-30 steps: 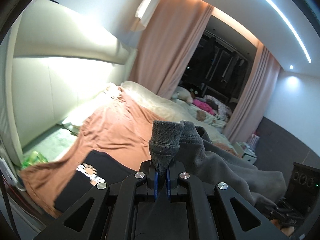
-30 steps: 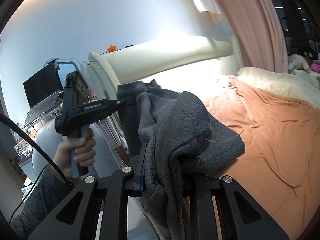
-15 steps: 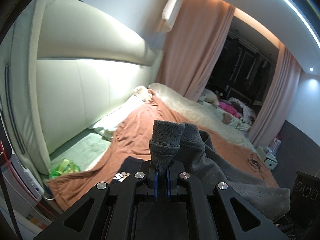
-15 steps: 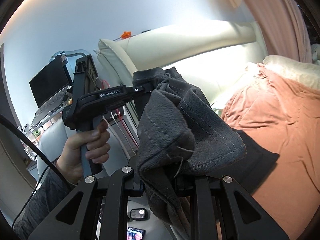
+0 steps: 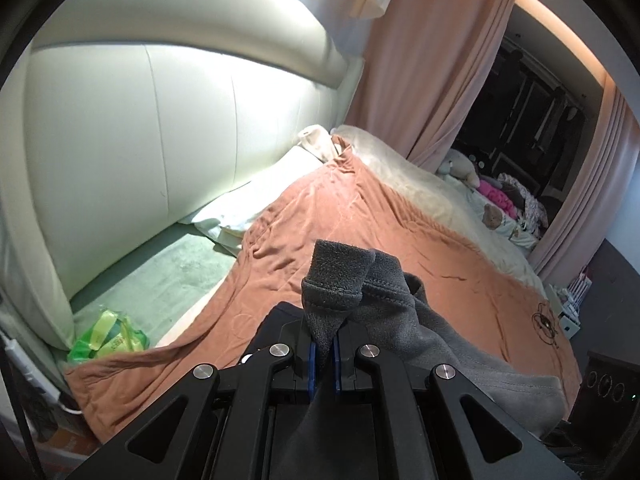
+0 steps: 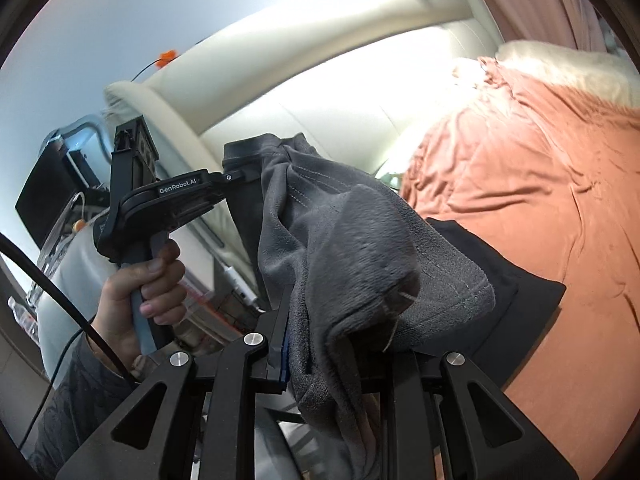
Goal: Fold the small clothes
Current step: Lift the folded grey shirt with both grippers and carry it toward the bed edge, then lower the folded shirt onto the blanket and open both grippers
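Note:
A dark grey fleece garment (image 5: 448,356) hangs in the air between both grippers above the bed's near edge. My left gripper (image 5: 323,354) is shut on a folded corner of it. My right gripper (image 6: 332,344) is shut on another bunched part of the grey garment (image 6: 360,248), which drapes over its fingers and hides them. The left gripper (image 6: 236,176) also shows in the right wrist view, held by a hand (image 6: 144,292), with the cloth hanging from it. A black garment (image 6: 508,300) lies flat on the bed under the grey one.
The bed has a rust-orange blanket (image 5: 360,232) and a cream padded headboard (image 5: 160,120). A green plastic bag (image 5: 108,336) lies by the headboard. Plush toys and pink cloth (image 5: 496,200) sit at the far end. A laptop (image 6: 48,192) stands beside the bed.
Both grippers have moved closer to the bed and tilted down with the grey garment still held. The headboard and blanket fill more of both views.

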Available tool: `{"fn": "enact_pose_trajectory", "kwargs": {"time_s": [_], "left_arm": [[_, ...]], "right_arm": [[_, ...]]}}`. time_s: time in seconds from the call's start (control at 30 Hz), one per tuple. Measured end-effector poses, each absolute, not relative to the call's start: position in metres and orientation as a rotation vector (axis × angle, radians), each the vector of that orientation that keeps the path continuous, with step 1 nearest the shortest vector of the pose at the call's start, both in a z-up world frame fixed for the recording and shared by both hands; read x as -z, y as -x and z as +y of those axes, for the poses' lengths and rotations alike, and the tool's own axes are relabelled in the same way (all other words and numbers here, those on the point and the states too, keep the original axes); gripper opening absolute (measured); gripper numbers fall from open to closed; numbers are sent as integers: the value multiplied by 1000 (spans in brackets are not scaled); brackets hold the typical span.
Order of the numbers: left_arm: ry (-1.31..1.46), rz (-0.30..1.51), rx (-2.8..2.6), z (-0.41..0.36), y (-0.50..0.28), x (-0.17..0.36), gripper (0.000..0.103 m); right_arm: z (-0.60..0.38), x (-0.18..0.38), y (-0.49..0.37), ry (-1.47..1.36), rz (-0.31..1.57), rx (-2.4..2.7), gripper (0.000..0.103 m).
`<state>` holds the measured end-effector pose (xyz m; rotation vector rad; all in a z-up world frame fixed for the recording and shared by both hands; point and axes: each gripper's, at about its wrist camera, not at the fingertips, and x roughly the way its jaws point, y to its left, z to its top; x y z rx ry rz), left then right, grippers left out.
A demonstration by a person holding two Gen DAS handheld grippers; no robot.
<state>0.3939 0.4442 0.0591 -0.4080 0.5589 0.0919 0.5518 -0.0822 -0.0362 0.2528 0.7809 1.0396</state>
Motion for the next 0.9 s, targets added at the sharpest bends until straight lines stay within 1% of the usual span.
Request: {"fn": "enact_pose_trajectory", "kwargs": {"time_s": [0.23, 0.47, 0.53, 0.57, 0.6, 0.63, 0.67, 0.7, 0.77, 0.83, 0.9], "left_arm": [[387, 652, -76, 439, -460, -22, 5], [391, 735, -83, 439, -510, 32, 6], [379, 787, -116, 438, -525, 50, 8], [368, 827, -148, 438, -532, 60, 14], [366, 856, -167, 439, -536, 69, 20], [369, 877, -178, 440, -539, 78, 23], [372, 879, -188, 441, -538, 82, 31], [373, 875, -205, 443, -536, 84, 39], [379, 858, -223, 446, -528, 83, 46], [384, 844, -215, 449, -518, 80, 47], [399, 836, -212, 453, -510, 78, 47]], "right_arm": [[-121, 77, -611, -311, 849, -1014, 16], [-150, 119, -656, -333, 919, -950, 18], [-153, 131, -667, -324, 953, -899, 23], [-155, 139, -674, -315, 981, -857, 25], [-155, 145, -679, -310, 1004, -822, 33], [-159, 153, -685, -312, 1026, -786, 47], [-164, 157, -690, -319, 1032, -763, 56], [-173, 159, -692, -317, 1021, -739, 67], [-177, 153, -689, -287, 994, -712, 68], [-187, 147, -684, -279, 983, -718, 68], [-167, 138, -671, -278, 969, -749, 68]]}}
